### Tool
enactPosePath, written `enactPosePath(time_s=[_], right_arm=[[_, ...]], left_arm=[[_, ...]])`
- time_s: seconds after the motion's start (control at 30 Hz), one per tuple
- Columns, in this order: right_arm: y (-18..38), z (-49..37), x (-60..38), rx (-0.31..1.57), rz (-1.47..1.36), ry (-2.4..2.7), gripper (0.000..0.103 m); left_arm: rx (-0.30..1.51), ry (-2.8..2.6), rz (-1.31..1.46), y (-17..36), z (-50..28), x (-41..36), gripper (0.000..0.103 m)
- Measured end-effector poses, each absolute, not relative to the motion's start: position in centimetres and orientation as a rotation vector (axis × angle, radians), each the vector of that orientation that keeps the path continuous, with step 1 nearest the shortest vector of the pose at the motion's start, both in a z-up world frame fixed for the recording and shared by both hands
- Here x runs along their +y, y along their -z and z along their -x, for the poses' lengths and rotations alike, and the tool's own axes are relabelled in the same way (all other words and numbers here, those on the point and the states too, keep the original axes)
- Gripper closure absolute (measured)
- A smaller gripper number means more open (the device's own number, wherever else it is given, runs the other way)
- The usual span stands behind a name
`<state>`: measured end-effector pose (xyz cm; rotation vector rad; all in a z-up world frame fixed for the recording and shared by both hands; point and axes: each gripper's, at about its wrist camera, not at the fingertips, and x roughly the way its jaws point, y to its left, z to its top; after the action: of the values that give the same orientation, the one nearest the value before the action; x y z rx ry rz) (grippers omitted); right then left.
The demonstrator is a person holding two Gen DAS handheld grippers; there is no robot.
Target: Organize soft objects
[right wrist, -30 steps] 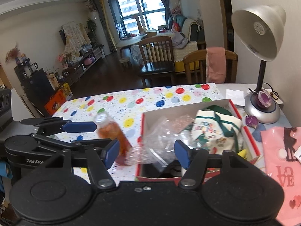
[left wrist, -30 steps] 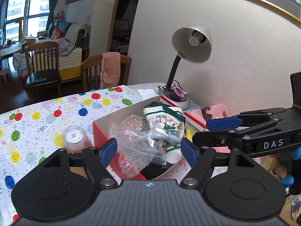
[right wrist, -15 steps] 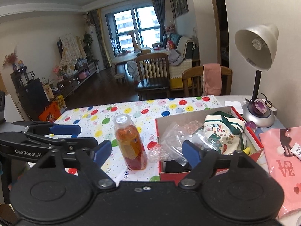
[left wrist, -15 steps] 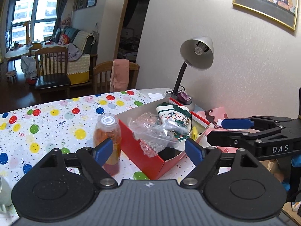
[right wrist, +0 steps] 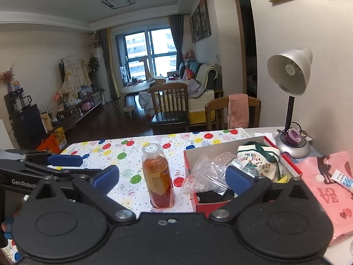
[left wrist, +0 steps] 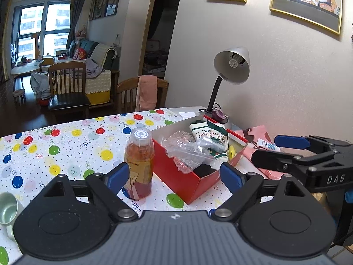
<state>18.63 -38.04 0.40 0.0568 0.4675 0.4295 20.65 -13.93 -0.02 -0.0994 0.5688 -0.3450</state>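
Currently between picks: left gripper [left wrist: 174, 176] and right gripper [right wrist: 172, 176] both spread, empty, near the red box [left wrist: 187, 183]; next, choose a soft item.

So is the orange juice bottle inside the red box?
No, the bottle stands upright on the dotted tablecloth, just outside the left wall of the red box.

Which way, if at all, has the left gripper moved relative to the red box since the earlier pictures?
Yes. The left gripper has pulled back and up from the red box, which now looks smaller and farther, with the bottle fully visible.
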Motion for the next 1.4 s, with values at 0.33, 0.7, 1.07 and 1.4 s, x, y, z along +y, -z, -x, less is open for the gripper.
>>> enactPosePath(time_s=[0.33,0.7,1.07,1.4], right_arm=[[0.2,-16.2,-37.1,0.452,-0.068,-0.408,0.0],[0.0,-15.0,-37.1,0.433,-0.078,-0.403,0.0],[-0.3,-14.4,-37.1,0.418,-0.06,-0.384,0.0],[-0.1,-14.3,-37.0,0.415,-0.059,-0.374,0.0]], left_arm=[[0.545,0.337,0.138,-0.1,-18.5,-12.9,0.001],[0.5,0.317,0.113,-0.5,-16.4,-13.0,0.001],[0.478,0.344,0.127,-0.6,-15.6,-12.9,0.001],[0.457,0.338,0.123,-0.6,-15.0,-12.8,0.001]])
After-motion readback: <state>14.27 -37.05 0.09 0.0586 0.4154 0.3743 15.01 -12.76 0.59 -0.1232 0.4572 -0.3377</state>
